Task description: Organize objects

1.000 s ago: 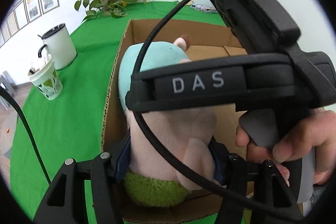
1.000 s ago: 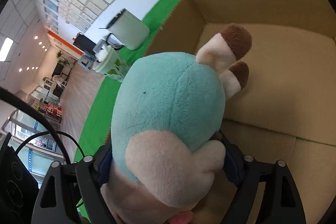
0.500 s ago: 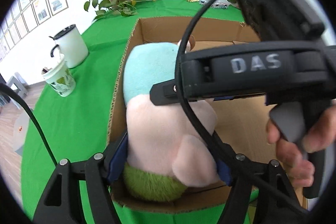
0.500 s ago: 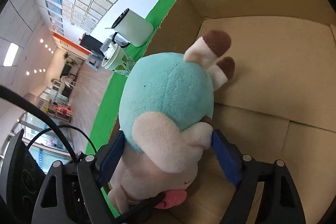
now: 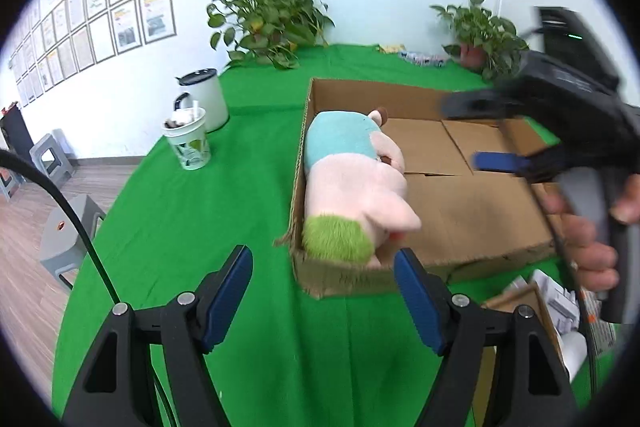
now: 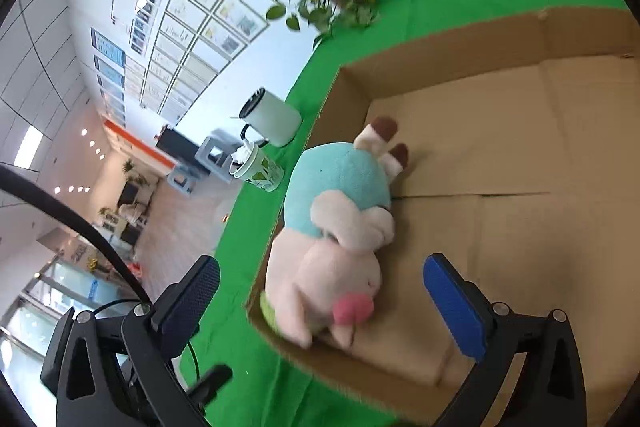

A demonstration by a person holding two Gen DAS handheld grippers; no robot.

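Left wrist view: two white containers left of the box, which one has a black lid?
The taller white jug, farther back, with a black lid and side handle. The patterned cup in front of it is open-topped, shorter, printed green, with stuff poking out.

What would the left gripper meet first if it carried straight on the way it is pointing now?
Most likely the near wall of the cardboard box, just ahead of the open left gripper, with the plush toy lying right behind it; depth is uncertain.

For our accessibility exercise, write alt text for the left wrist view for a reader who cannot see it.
A pink and teal plush toy lies inside an open cardboard box on a green table, against the box's left wall. The open left claw hangs empty in front of the box; a hand holds the right claw above it.
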